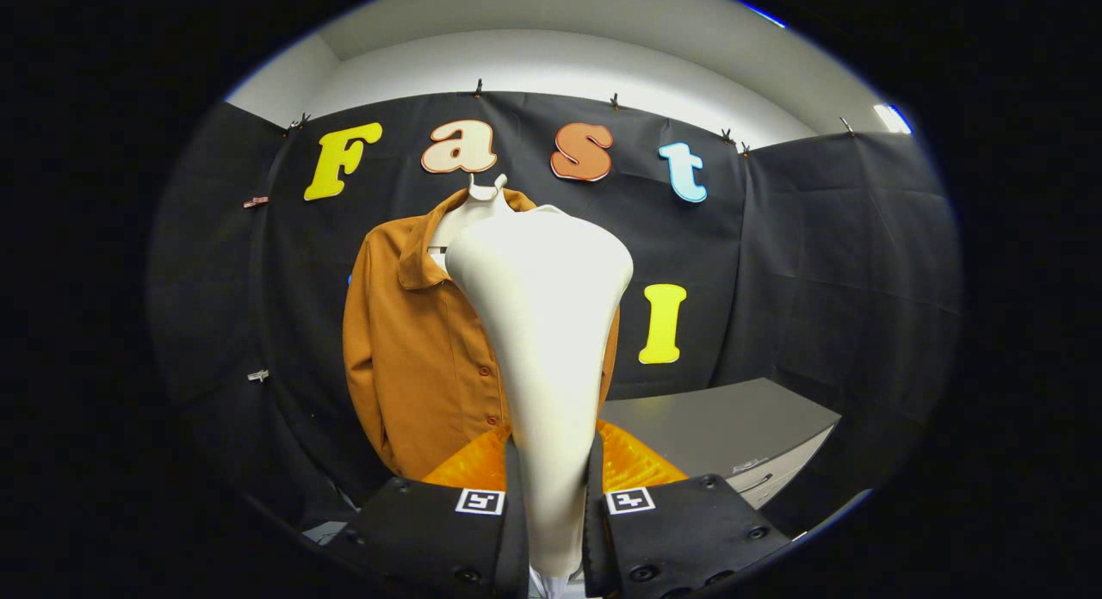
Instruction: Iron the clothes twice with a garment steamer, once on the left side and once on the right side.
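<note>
The gripper (pixel 551 504) has both fingers pressed against the narrow handle of the white steamer (pixel 544 324), which stands upright between them with its wide head at the top. Beyond the steamer head, an orange-brown shirt (pixel 405 349) hangs on a white hanger (pixel 482 199) against the black cloth wall, its buttoned front partly hidden. A grey cabinet (pixel 732 431) sits beside the shirt, lower down

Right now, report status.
Tool shut on steamer, upright between fingers. Brown shirt hangs beyond on wall, steamer head apparently short of it. Nothing between.
</note>
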`<state>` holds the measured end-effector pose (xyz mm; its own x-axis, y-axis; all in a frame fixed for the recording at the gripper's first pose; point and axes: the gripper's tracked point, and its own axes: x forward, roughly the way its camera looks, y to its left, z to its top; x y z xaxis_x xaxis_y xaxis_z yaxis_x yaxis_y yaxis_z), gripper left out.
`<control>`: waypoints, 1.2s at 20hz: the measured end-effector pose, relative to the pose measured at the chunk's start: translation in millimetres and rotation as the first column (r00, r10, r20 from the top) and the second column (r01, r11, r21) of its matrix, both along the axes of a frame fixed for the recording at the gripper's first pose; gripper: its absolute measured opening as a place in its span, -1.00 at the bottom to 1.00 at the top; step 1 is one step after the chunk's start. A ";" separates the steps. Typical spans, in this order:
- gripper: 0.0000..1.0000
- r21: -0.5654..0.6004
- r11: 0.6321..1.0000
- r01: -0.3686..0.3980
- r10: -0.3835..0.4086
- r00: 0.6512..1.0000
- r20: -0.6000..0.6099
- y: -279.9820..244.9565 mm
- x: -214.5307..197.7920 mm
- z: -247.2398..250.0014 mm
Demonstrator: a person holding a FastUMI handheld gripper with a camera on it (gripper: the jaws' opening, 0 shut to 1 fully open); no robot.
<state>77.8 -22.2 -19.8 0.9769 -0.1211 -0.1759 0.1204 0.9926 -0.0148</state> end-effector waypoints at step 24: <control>-0.43 -0.011 1.000 -0.001 0.000 1.000 -0.010 9.0 -10.3 -12.4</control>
